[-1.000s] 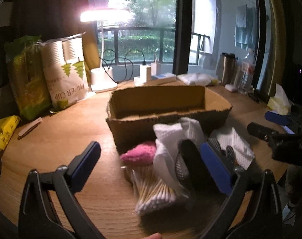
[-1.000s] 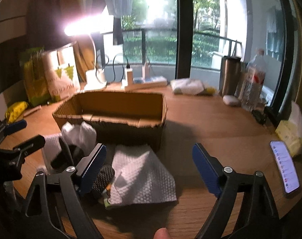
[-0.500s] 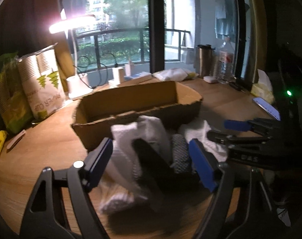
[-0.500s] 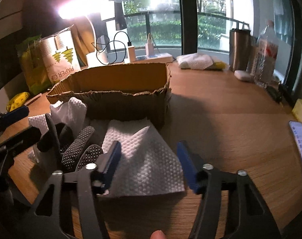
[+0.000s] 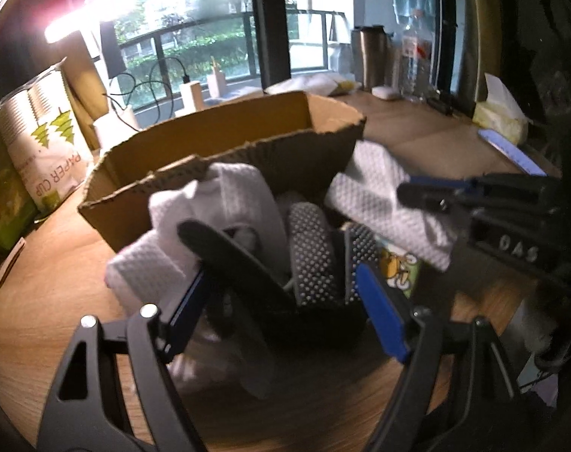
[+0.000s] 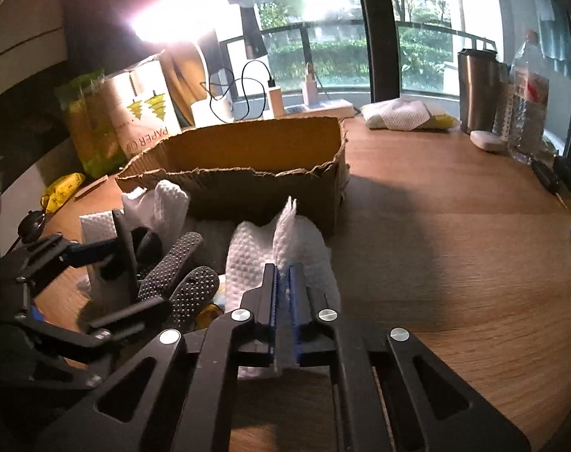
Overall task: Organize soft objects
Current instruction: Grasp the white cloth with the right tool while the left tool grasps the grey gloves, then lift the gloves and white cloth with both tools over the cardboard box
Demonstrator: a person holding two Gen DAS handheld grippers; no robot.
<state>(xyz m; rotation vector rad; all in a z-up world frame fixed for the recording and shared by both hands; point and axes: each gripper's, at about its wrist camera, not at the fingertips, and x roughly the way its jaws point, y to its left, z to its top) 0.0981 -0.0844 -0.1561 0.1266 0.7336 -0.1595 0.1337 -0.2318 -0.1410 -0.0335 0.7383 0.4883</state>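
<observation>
White textured cloth (image 6: 285,248) lies on the wooden table (image 6: 436,263) just in front of the cardboard box (image 6: 247,173); the right gripper (image 6: 283,282) is clenched on a raised fold of it, jaws having just closed with the cloth between the blue pads. Beside it, to the left, a pile: a black glove with white grip dots (image 5: 315,260), more white cloth (image 5: 225,203), and a small packet with a cartoon print (image 5: 398,267) partly under the cloth. The left gripper (image 5: 285,301) straddles the glove; its jaws have narrowed and now stand apart around the pile, but whether the pads press on it I cannot tell. Box: one, open-topped, torn rim, nothing visible inside. Table surface: wood grain, rounded edge, set against a window with a balcony railing and greenery outside. One desk lamp (image 6: 172,22), lit, strong glare. Readable text: "PAPER CUP" on a white pack with green tree marks (image 6: 146,113); a green bag (image 6: 85,124) next to it. On the right gripper body seen from the left: "DAS". Far side: one steel tumbler (image 6: 477,90), one plastic bottle (image 6: 526,105), one folded cloth (image 6: 398,113), two chargers with cables. One phone (image 5: 511,152), screen lit.
</observation>
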